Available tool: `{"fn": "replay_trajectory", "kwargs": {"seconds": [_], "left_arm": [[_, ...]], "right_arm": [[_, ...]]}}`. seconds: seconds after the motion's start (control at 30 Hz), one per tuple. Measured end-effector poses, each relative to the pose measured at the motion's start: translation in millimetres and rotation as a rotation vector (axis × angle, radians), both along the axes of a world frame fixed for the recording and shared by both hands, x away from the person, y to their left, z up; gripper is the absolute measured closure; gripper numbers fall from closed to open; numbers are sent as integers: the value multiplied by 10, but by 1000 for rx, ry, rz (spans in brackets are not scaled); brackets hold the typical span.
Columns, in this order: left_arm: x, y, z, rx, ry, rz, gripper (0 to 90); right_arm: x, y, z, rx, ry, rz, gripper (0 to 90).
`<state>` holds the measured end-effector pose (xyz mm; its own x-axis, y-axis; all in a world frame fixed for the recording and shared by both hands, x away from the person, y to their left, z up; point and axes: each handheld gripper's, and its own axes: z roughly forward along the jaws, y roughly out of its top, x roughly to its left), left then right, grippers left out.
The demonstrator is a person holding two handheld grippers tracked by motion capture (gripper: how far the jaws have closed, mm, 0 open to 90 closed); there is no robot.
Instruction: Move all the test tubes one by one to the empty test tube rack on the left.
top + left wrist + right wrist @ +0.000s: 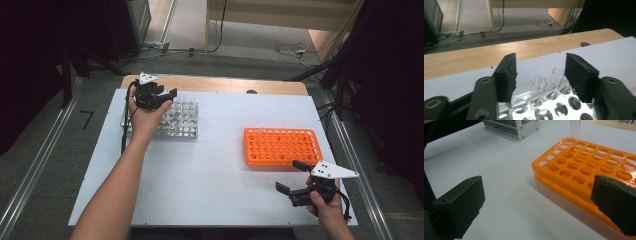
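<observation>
Glass test tubes (539,86) stand between the spread left gripper (540,75) jaws; closing off-centre could tip them in the metal rack (182,122). Right gripper (296,176) gapes empty.

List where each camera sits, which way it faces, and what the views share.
High view: above the person's side, looking forward and down on the white table; both forearms, the left tool and right tool show.
Left gripper view: rides the left tool, looking between open jaws at glass tubes in the metal rack.
Right gripper view: rides the right tool, jaws open, facing the orange rack.
Shared: metal rack and orange rack appear in the high and right gripper views.
</observation>
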<state>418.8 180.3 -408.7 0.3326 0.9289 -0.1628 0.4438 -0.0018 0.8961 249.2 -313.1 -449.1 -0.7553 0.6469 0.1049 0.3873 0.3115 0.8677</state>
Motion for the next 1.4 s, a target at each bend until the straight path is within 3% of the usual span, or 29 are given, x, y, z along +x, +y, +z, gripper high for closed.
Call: {"fn": "replay_trajectory", "kwargs": {"seconds": [0.07, 0.2, 0.37, 0.43, 0.6, 0.9, 1.07, 1.4], "left_arm": [[-64, -2, 15, -18, -3, -16, 289], [-214, -29, 19, -13, 3, -58, 129], [-443, -72, 19, -28, 2, -124, 36], [-538, -83, 21, -31, 4, -127, 2], [-792, -98, -2, -35, -16, -183, 0], [-1264, -152, -29, -28, -76, -208, 0], [-1459, -145, 6, -42, -105, -211, 0], [-1730, -158, -84, -70, -111, -221, 0]], "right_arm": [[3, 5, 4, 0, 2, -6, 0], [13, 12, 21, 6, 0, -10, 0], [45, 28, 44, 24, 8, 2, 0], [57, 39, 58, 25, 3, -6, 0], [97, 73, 79, 26, 1, -16, 0], [215, 170, 177, 29, -5, -15, 0], [331, 209, 246, 25, -20, -35, 0], [634, 256, 301, 34, -25, -76, 0]]}}
